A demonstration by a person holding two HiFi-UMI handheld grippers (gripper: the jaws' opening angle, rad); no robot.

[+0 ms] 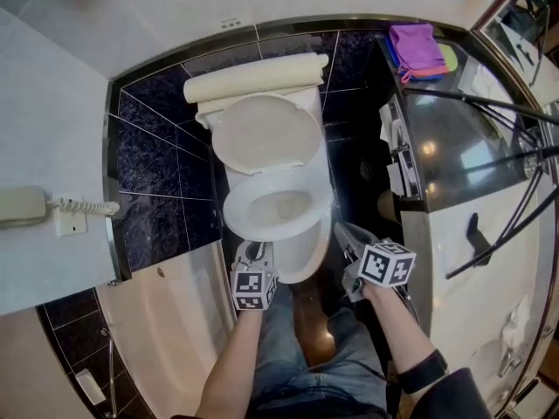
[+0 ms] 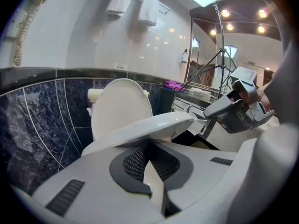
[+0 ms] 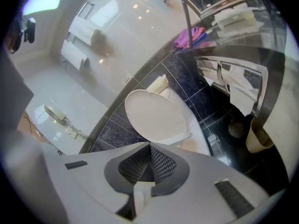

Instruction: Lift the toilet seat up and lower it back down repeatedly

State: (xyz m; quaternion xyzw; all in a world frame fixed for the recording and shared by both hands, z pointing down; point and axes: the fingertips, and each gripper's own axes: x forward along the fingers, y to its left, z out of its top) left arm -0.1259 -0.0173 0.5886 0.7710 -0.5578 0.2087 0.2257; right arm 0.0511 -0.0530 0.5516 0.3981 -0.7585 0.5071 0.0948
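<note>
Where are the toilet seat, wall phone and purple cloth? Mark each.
toilet seat (image 2: 159, 124), left gripper view, middle of its tilted ring.
wall phone (image 1: 22, 206), head view, handset.
purple cloth (image 1: 415, 46), head view, centre.

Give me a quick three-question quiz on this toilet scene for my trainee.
1. True or false: the toilet lid stands upright.
2. The toilet seat is: A lying flat, B tilted partway up, C fully upright.
3. What colour is the top cloth on the counter?
Key: 1 true; 2 B; 3 purple.
</note>
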